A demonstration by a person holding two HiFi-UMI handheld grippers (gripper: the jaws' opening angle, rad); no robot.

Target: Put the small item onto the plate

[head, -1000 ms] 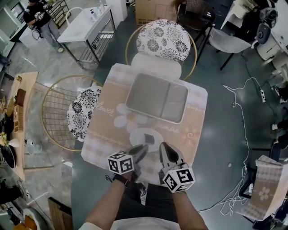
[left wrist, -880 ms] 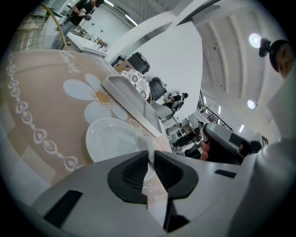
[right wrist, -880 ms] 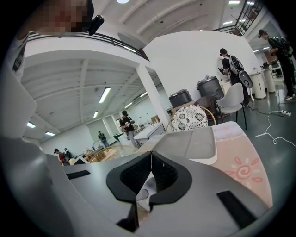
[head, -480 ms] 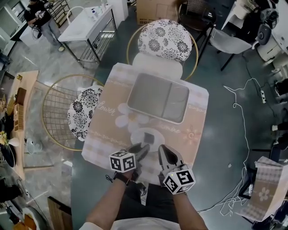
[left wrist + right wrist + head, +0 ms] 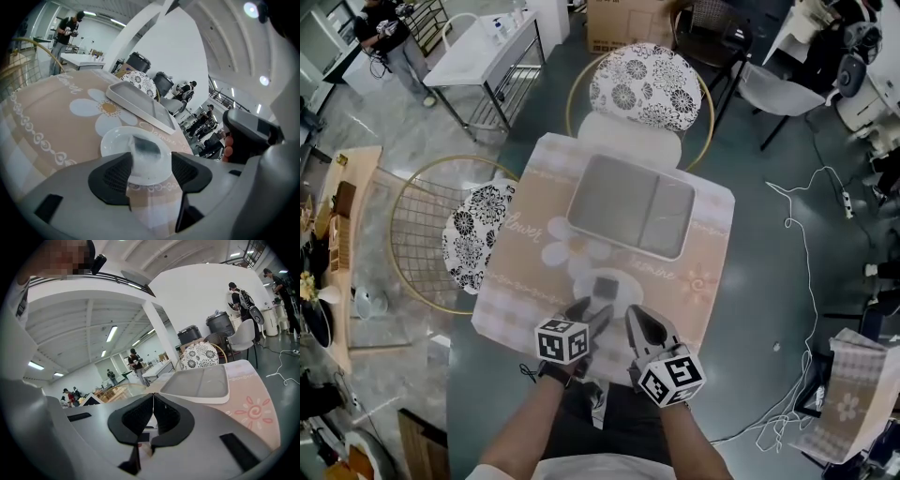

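Head view first: I have both grippers low over the near edge of a table covered in a beige cloth printed with pale flowers. The left gripper is released. Its jaws have just been opening and now stand wide apart, with neither pad pressing on anything.

Just ahead of its fingertips lies the small round white plate. The small dark grey square item rests on the middle of that plate, free of the gripper.

In the left gripper view I look along the spread black pads of the left gripper. The plate fills the gap between them, and the item sits on it as a blurred grey block a little beyond the pads.

The right gripper is just beside the left one, on its right, and points the same way across the table. In the right gripper view its jaws are clenched, pad against pad, and I see nothing between them.

Farther ahead of both grippers, past the plate, lies a shallow grey rectangular tray with two compartments. It is well apart from the plate, and it also shows beyond the closed jaws and above the plate.
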